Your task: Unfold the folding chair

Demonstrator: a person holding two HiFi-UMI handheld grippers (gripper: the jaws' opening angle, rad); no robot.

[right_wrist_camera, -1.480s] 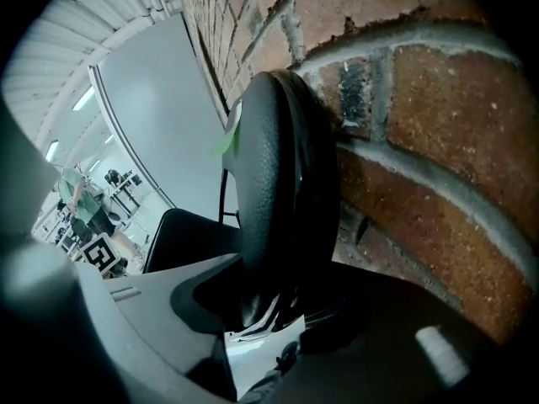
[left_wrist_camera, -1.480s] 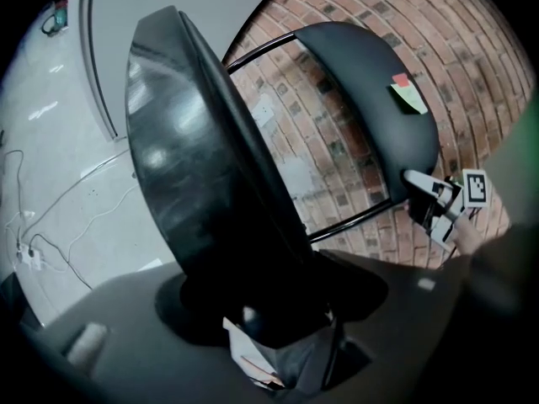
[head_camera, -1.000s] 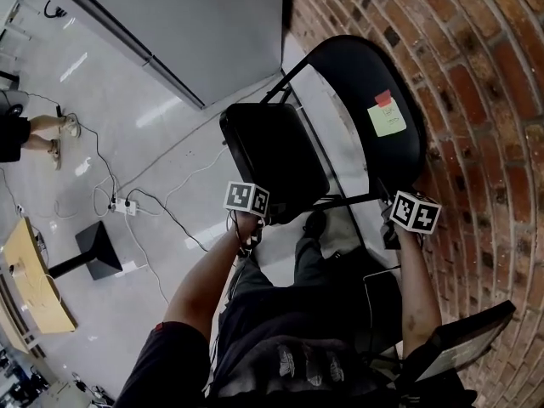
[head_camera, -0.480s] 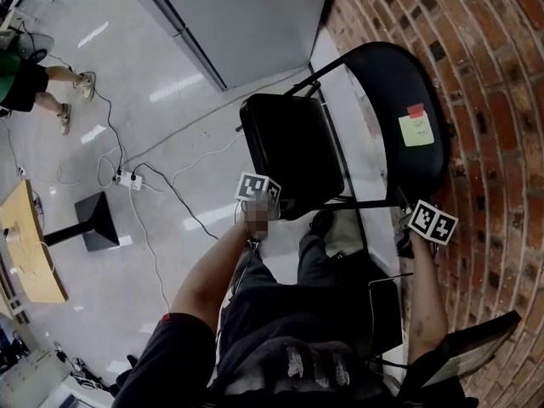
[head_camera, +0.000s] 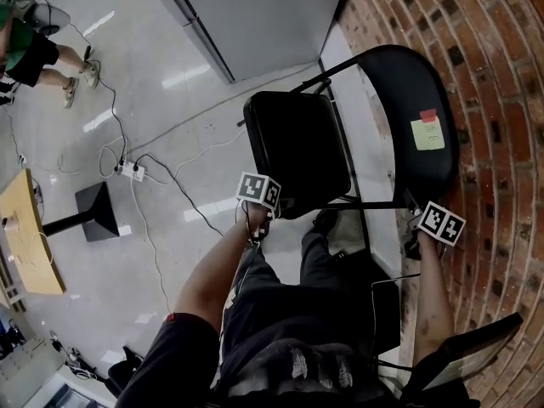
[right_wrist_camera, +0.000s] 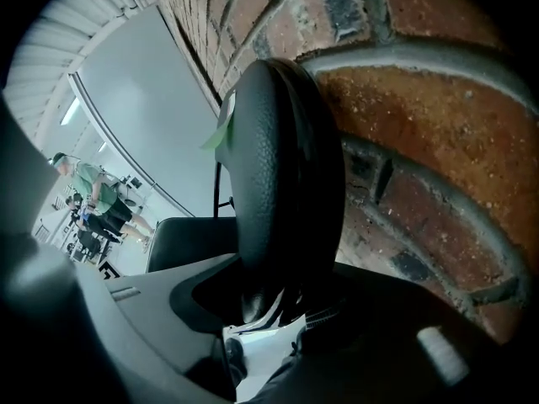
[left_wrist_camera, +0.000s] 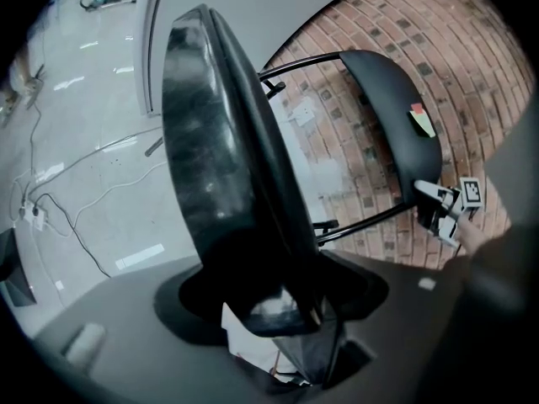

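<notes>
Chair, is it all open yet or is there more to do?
Partly. The seat already stands apart from the backrest, with a frame bar showing between. The left gripper clamps the seat's edge, the right gripper the backrest's rim. Left: the seat probably needs pushing flat.

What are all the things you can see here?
Chair seat: one, black, middle.
Chair backrest: one, black, by the brick wall.
Sticky note: one, green, on the backrest.
Brick wall: one, red-brown, right.
Power strip: one, white, floor, left.
Stand base: one, black, floor, left.
Table: one, wooden, far left.
Bystander: one, green top, upper left.
Left gripper: one, grey, clamped on the seat's edge.
Right gripper: one, grey, clamped on the backrest.
</notes>
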